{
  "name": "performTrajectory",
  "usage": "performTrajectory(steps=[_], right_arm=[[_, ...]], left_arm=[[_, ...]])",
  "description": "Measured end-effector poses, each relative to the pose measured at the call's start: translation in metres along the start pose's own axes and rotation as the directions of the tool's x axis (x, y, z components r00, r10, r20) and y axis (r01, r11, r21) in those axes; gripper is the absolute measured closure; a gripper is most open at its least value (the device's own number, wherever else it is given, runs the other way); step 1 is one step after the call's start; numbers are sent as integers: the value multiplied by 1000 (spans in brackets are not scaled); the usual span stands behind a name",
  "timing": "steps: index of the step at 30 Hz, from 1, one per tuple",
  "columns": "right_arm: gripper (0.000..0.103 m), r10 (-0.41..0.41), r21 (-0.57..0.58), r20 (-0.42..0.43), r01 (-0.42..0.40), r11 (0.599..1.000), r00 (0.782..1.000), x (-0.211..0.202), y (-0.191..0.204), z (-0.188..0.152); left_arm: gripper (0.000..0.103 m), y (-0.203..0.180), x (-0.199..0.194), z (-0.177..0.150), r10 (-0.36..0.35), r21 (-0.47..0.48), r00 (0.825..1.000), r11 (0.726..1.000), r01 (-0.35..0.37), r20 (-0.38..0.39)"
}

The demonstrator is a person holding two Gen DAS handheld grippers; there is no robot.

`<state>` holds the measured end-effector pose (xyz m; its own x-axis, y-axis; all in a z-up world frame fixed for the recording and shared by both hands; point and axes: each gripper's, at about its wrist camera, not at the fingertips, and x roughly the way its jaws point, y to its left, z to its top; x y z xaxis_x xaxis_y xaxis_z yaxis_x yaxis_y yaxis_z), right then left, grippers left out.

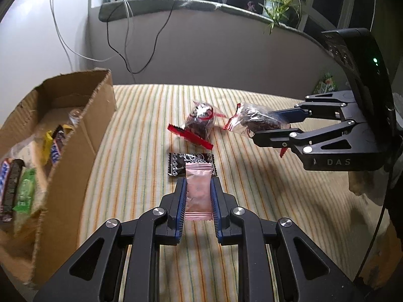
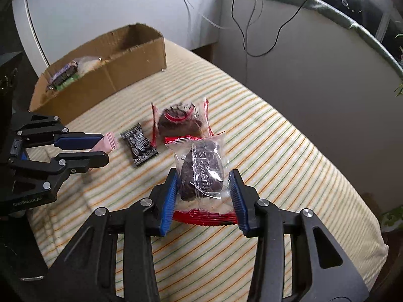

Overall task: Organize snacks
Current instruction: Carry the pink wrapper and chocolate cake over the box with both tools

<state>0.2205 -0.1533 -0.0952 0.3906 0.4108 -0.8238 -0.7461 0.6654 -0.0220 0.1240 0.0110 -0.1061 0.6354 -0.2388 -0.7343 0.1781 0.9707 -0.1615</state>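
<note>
At the bottom centre of the frame the left tool (image 1: 198, 188) grips a pink packet (image 1: 198, 193) between its blue pads. Just above lies a black wrapper (image 1: 176, 163) on the striped bed (image 1: 141, 130). At the right, the right tool (image 1: 267, 125) clamps a clear bag (image 1: 252, 119). Another bag (image 1: 200, 122) sits mid-frame. A cardboard box (image 1: 83, 130) of snacks fills the left.

Pink sachet (image 1: 198, 193), clear brownie pack (image 2: 201, 171) (probably brownie) held; box (image 1: 63, 130) part-filled.

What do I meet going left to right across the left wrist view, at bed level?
Cardboard box → pink packet in the left gripper → clear brownie bag in the right gripper.
</note>
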Motion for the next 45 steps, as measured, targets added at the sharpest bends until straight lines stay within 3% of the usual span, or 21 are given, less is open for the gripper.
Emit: performTrajectory(steps=[9,19,45], right_arm=[[61,-26,10,77,25,1000,997,-31,23,12],[61,2,-18,141,0,1000,990,-46,63,44],[61,63,-48,171,-55,997,983,-5,118,120]], left_arm=[[86,9,-38,-3,10,-19,998,1000,-9,70],[86,32,-75,-3,68,-49,987,997,-61,149],[86,113,-111,4,200,-146,954,975,-170,223]])
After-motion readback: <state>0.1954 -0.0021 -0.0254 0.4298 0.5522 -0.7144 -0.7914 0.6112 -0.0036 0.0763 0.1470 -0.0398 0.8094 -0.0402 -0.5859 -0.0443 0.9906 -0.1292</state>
